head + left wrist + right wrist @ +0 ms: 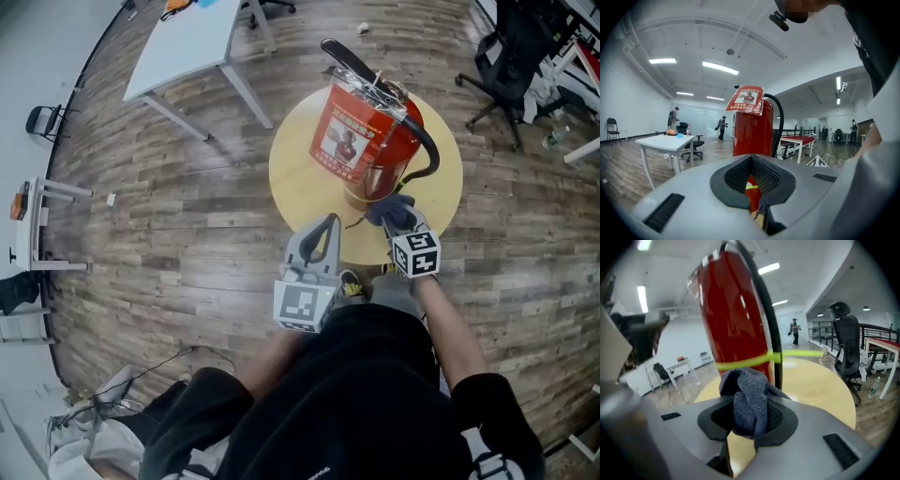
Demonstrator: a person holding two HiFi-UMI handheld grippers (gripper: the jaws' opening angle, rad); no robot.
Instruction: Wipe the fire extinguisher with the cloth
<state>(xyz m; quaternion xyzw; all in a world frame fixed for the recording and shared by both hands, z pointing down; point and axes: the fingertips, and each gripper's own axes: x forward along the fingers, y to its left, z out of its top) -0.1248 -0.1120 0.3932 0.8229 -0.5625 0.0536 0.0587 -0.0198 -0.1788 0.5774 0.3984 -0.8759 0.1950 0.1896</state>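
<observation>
We held the right gripper clenched on a bunched blue-grey cloth, its jaws pressed into the fabric from both sides so that a wad stood up above them. The cloth sat low down just beside the red fire extinguisher, near the yellow-green band around the cylinder's lower part. We could not tell whether fabric and metal touched. The extinguisher stood upright on the round yellow table, toward its far half, with its black hose curving down the right side and a red and white label hanging on the side facing us. Our left gripper was over the near edge of the table, just left of the right one, jaws closed tip to tip on nothing, with the extinguisher in line beyond them. On the wooden floor a white table stood well apart to the far left, and a black office chair to the far right.
</observation>
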